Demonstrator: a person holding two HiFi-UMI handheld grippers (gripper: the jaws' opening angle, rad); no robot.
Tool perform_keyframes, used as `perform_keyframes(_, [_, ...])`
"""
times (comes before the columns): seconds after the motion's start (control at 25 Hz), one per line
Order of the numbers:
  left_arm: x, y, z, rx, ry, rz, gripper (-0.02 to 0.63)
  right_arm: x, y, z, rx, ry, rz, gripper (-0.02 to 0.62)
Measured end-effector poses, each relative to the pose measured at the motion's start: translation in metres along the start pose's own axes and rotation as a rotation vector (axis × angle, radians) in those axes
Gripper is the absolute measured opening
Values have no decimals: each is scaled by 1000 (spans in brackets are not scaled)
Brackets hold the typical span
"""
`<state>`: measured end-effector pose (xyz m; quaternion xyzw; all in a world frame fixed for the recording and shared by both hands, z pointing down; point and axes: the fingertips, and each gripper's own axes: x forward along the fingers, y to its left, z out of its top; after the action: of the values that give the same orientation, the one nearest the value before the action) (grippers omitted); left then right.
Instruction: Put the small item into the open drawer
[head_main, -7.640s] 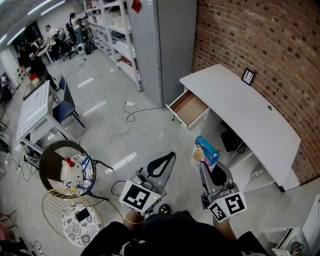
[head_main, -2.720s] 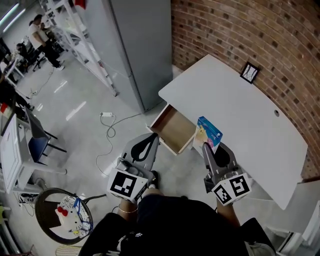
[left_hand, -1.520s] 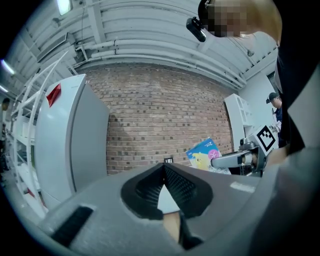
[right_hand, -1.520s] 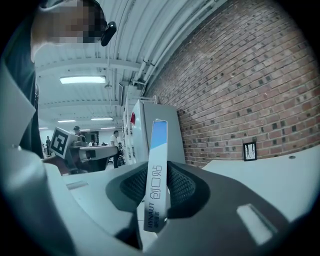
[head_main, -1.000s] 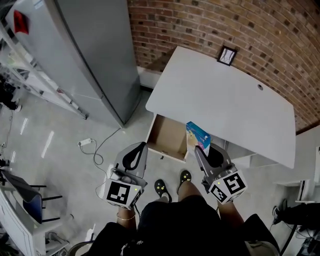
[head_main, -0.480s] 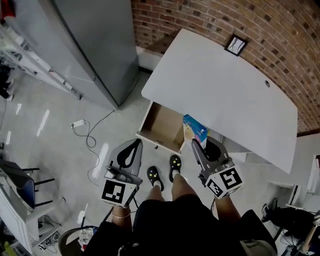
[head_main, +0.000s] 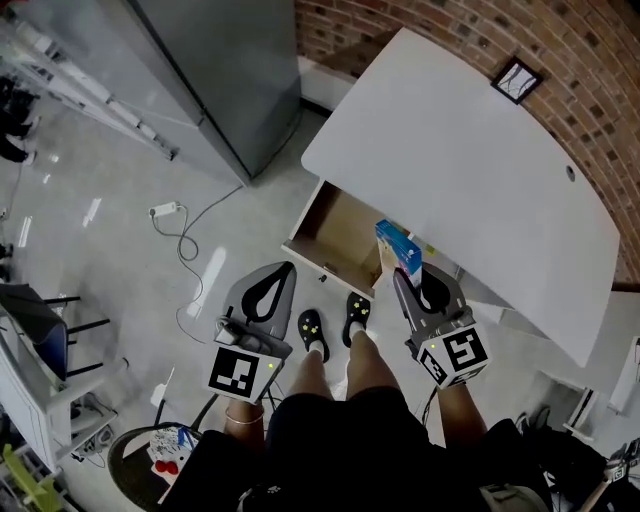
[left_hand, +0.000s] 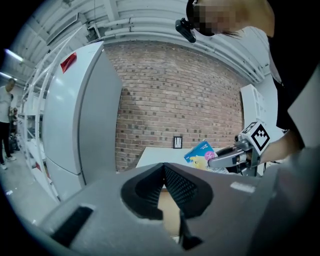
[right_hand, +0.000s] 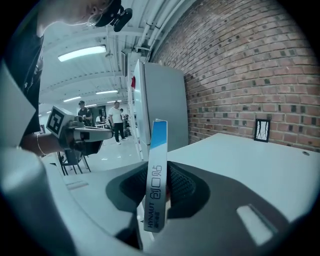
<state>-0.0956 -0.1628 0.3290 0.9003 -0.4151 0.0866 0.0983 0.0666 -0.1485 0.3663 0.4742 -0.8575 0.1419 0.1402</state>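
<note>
Head view: right gripper (head_main: 397, 275) clamps a small blue box (head_main: 398, 243) upright above the right edge of the open drawer (head_main: 340, 232), whose rear is hidden under the desk (head_main: 470, 160). Left gripper (head_main: 283, 270), jaws together and empty, hangs near the drawer front. Right gripper view shows the box edge-on.

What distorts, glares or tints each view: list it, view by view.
Head view: wide-angle, the white desk has a bowed edge; a glare streak lies on the glossy floor. Left gripper view: fisheye, black corners, the brick wall bulges. Right gripper view: same fisheye, bluish cast, blown-out ceiling light; print on the blue box is sharp.
</note>
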Motion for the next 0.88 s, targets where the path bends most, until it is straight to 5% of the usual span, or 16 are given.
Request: perform_keyframes(0.88, [22, 46, -76, -86, 48, 134, -8, 77, -12, -82, -111, 169, 124, 94])
